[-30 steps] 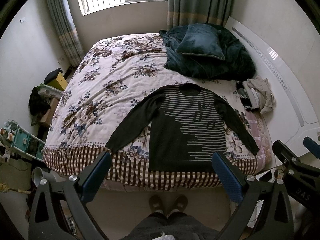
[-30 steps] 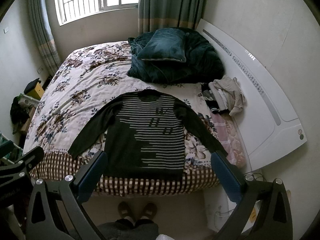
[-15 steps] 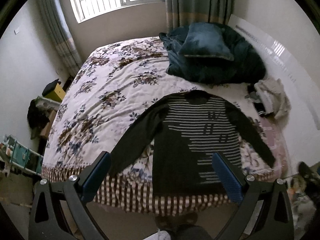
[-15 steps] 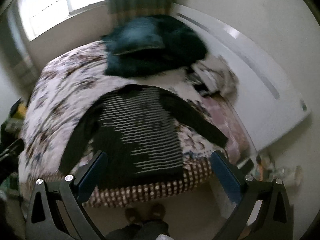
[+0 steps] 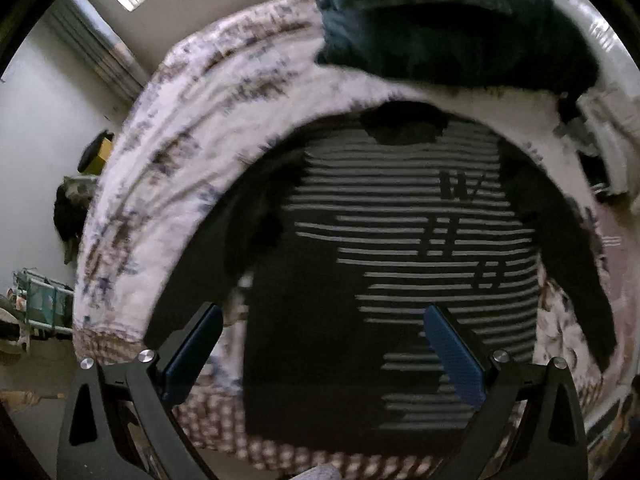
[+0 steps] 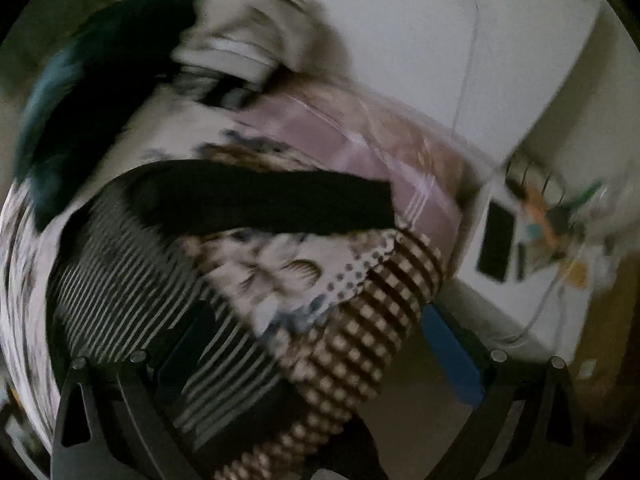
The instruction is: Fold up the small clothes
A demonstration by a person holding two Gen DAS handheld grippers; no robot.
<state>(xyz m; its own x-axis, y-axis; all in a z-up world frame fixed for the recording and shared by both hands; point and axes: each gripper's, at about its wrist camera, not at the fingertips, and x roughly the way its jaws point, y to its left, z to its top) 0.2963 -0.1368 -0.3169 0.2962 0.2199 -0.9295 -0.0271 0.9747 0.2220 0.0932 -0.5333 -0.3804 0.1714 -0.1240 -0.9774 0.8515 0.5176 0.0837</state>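
Observation:
A dark sweater (image 5: 360, 280) with pale stripes lies flat, sleeves spread, near the front edge of the floral bed. My left gripper (image 5: 320, 348) is open and empty, hovering over the sweater's lower body. My right gripper (image 6: 320, 348) is open and empty above the sweater's lower right corner; the striped body (image 6: 132, 280) is at the left and the right sleeve (image 6: 272, 204) runs across the middle. Both views are motion-blurred.
A teal pillow and blanket (image 5: 440, 28) lie at the head of the bed. A pile of pale clothes (image 6: 240, 56) sits beside the white headboard (image 6: 440, 60). A white side surface with a phone (image 6: 496, 246) and small items stands right of the bed.
Both grippers have dropped quickly toward the sweater. The right one has swung right and tilted toward the right sleeve and bed corner. Both stay open.

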